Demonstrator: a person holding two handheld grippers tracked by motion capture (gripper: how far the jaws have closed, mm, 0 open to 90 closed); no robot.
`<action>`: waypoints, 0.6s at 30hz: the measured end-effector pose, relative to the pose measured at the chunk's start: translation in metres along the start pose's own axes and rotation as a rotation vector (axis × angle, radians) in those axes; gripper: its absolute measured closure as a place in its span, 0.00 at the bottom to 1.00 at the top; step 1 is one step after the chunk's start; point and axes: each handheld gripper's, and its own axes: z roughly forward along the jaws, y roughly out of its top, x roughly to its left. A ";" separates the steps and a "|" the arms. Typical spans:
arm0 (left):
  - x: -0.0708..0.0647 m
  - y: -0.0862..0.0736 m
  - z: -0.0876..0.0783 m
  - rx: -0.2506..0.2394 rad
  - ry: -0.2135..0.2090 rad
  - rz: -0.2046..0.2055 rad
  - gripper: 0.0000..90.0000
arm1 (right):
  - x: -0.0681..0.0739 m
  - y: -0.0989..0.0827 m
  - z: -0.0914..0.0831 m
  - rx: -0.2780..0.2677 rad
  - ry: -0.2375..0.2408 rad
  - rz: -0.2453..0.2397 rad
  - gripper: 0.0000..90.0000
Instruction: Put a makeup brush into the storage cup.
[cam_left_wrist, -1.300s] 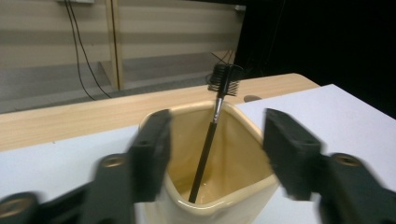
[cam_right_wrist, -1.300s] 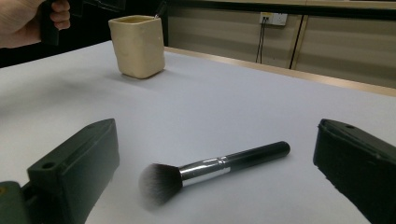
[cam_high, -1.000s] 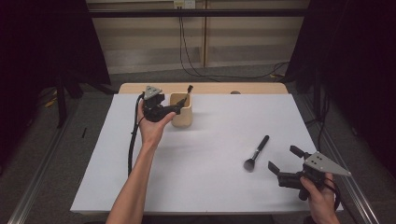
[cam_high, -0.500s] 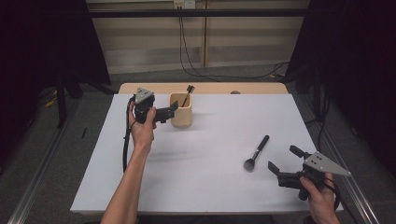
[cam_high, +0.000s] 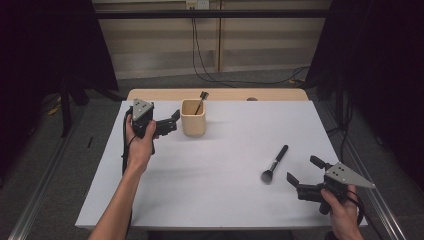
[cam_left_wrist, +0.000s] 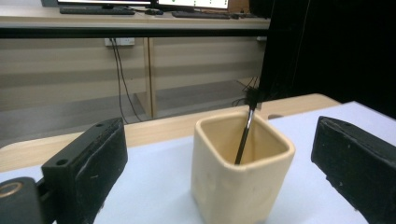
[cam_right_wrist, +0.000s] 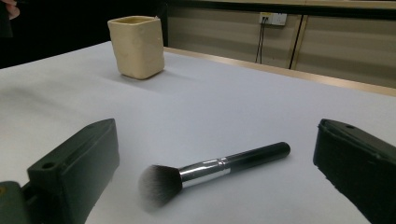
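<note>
I judge the work to be gathering brushes into the cup (cam_high: 193, 117), which stands toward the far left of the surface (cam_high: 225, 200). One thin brush (cam_high: 201, 100) already leans inside it, tip up. My left hand-held gripper (cam_high: 172, 120) hovers just left of the cup, jaws spread wide and holding nothing; in the left gripper view the cup (cam_left_wrist: 242, 172) sits between them without touching either. The big brush (cam_high: 274, 163) lies flat on the near right part of the surface, bristles toward me, handle pointing away toward the far right. My right hand-held gripper (cam_high: 302, 172) waits just to its right, jaws wide apart and empty; in the right gripper view the big brush (cam_right_wrist: 215, 169) lies across the gap between them.

The next move, as I see it, calls for lowering the right gripper over the handle, closing on it, then carrying it over to the cup. The path between is bare. The standing brush crowds the cup's far side, and the left gripper beside the cup could get in the way.
</note>
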 end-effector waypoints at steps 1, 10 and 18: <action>0.000 -0.002 -0.004 -0.008 -0.001 0.000 0.04 | 0.000 0.000 0.000 0.000 0.000 0.000 0.00; 0.000 -0.019 -0.037 0.043 0.049 0.049 0.02 | 0.000 0.000 0.000 0.003 0.003 -0.007 0.00; 0.002 -0.032 -0.061 0.043 0.022 0.046 0.02 | 0.000 0.000 0.001 0.006 0.002 -0.005 0.00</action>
